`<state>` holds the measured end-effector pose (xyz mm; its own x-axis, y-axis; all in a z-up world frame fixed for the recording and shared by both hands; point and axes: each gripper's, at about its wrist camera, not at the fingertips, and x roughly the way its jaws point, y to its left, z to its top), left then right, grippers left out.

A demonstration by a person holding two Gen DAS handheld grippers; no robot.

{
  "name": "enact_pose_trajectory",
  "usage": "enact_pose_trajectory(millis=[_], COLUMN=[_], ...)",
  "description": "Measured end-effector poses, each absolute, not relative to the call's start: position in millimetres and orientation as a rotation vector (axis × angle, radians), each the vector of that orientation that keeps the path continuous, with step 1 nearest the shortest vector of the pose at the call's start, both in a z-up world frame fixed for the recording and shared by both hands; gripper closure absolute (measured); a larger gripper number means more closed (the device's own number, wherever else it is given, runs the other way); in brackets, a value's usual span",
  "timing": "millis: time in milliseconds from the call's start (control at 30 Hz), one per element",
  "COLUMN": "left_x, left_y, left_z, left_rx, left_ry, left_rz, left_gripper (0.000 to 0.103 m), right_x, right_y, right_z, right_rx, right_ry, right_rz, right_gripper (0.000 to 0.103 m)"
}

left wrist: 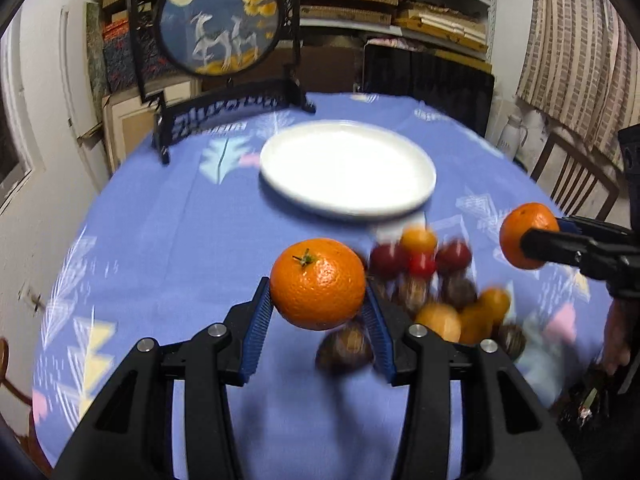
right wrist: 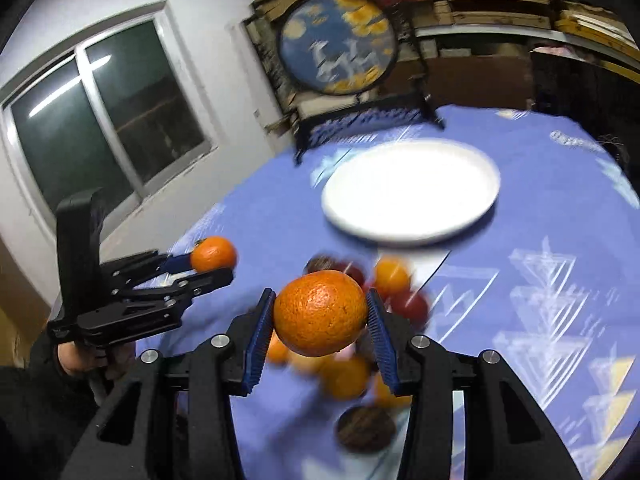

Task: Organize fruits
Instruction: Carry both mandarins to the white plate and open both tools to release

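My left gripper is shut on a tangerine with a green stem, held above the blue tablecloth. In the right wrist view my right gripper is shut on a second tangerine. Each gripper shows in the other's view: the right one with its tangerine at the right edge, the left one with its tangerine at the left. A blurred heap of small fruits, orange, red and brown, lies on the cloth below both. A white plate stands beyond the heap, nothing on it.
A round table with a blue patterned cloth carries everything. A black-framed round screen with deer stands at the table's far edge. A wooden chair is at the right, shelves of boxes behind, a window at the left.
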<state>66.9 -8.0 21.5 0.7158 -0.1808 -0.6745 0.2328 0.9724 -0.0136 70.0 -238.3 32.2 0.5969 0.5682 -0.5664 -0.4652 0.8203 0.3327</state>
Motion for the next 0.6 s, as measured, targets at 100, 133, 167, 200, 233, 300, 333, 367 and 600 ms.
enact_pose_trajectory(millis=[100, 133, 167, 200, 233, 300, 333, 367, 600], left_x=[99, 113, 129, 141, 157, 188, 198, 209, 294], left_y=[-21, -27, -31, -35, -40, -47, -50, -51, -56], left_z=[39, 43, 45, 46, 45, 40, 38, 36, 1], left_rx=[0.089, 0.089, 0.088, 0.088, 0.089, 0.086, 0.083, 0.079, 0.07], left_ry=[0.711, 0.707, 0.708, 0.713, 0.724, 0.752, 0.757, 0.761, 0.838], left_rz=[-0.269, -0.297, -0.316, -0.325, -0.33, -0.332, -0.337, -0.344, -0.32], left_gripper=[0.059, 0.058, 0.059, 0.059, 0.059, 0.059, 0.059, 0.059, 0.059], right_x=[107, 121, 132, 148, 162, 192, 205, 218, 301], right_y=[-249, -251, -252, -255, -257, -259, -259, -258, -251], right_z=[48, 51, 54, 56, 56, 54, 51, 48, 9], right_rx=[0.186, 0.194, 0.201, 0.211, 0.22, 0.236, 0.241, 0.246, 0.274], right_ry=[0.715, 0.719, 0.719, 0.718, 0.723, 0.734, 0.743, 0.752, 0.826], right_rz=[0.59, 0.59, 0.586, 0.578, 0.568, 0.55, 0.542, 0.535, 0.504], right_gripper=[0.057, 0.057, 0.057, 0.057, 0.057, 0.057, 0.057, 0.057, 0.057])
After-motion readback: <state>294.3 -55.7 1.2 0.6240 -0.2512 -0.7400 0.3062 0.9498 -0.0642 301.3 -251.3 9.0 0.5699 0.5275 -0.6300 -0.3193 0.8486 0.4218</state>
